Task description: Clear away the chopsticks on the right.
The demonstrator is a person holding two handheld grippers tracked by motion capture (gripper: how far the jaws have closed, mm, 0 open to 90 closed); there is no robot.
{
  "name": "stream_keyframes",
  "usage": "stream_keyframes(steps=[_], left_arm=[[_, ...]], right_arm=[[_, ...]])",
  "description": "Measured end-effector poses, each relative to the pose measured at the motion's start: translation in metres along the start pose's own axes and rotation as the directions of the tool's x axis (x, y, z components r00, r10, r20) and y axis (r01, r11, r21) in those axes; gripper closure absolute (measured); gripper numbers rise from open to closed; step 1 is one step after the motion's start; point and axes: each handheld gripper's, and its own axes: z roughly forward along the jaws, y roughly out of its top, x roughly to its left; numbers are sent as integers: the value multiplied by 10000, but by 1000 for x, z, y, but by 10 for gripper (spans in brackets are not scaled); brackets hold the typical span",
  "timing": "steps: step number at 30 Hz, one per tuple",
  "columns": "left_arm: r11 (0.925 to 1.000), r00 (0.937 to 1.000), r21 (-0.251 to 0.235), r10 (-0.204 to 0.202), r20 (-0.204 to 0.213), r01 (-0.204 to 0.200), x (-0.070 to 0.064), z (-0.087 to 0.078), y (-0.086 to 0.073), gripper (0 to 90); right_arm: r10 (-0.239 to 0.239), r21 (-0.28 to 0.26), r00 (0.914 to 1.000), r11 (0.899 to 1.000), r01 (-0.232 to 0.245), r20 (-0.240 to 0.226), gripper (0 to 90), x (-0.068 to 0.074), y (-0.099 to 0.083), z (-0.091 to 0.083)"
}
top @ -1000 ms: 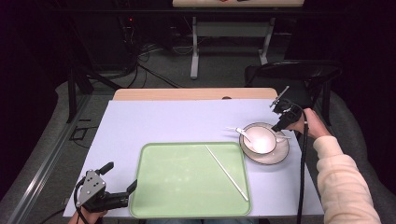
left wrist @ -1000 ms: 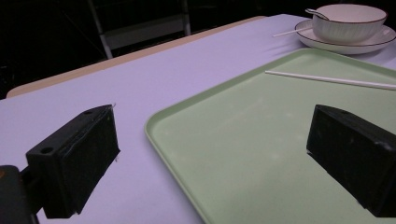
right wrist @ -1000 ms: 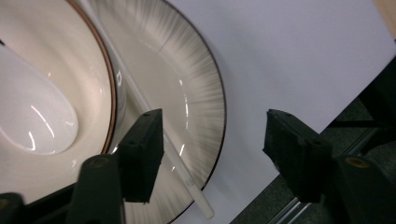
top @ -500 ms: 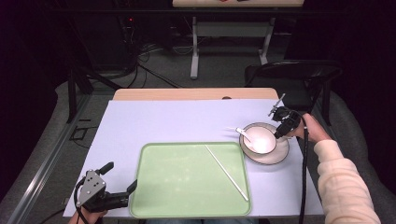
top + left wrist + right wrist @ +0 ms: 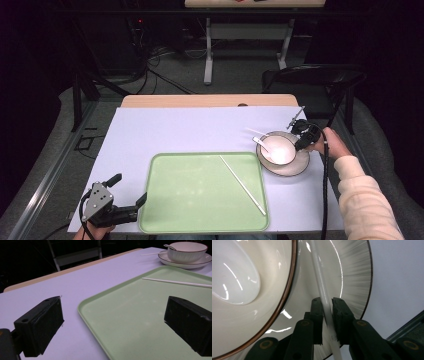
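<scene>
1. A white chopstick (image 5: 322, 287) is clamped in the right claw (image 5: 327, 312) above the saucer (image 5: 352, 277), beside the bowl (image 5: 278, 150), probably for carrying to the tray (image 5: 200, 195).
2. The left claw (image 5: 112, 322) is held wide at the tray's near corner.

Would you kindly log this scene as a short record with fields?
table: lilac cover
tray: green, near edge, one white chopstick lying in it
bowl: white, on a plate, spoon inside
left gripper: open, jaws astride the tray's left rim, holding nothing
right gripper: shut on a second chopstick, over the plate beside the bowl
</scene>
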Motion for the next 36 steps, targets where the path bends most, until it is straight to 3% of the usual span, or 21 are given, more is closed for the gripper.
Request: stream_keyframes(steps=[7,11,13,17,25,31,36], left_arm=[[10000,10000,2,1,-1,-1,0,0,0,19],[10000,10000,37,23,25,-23,0,0,0,19],[10000,10000,49,37,22,-38,0,0,0,19],[9999,10000,82,71,23,-71,0,0,0,19],[9999,10000,75,70,-3,-70,0,0,0,20],[9999,10000,98,62,23,-62,1,0,0,19],[10000,10000,59,55,-5,-55,0,0,0,20]], right_arm=[[567,-314,9983,9979,-564,95,834,2,-4,-1],[1230,-591,9919,9909,-1210,309,835,5,-5,-8],[1242,-804,9914,9895,-1205,424,834,5,-6,-14],[1623,-1076,9825,9825,-1523,913,834,10,-8,-31],[2261,-1608,9632,9660,-2025,1453,834,21,-7,-62],[3108,-1968,9416,9388,-2827,1299,834,29,-4,-83],[3236,-2110,9360,9331,-2914,1385,834,44,0,-96]])
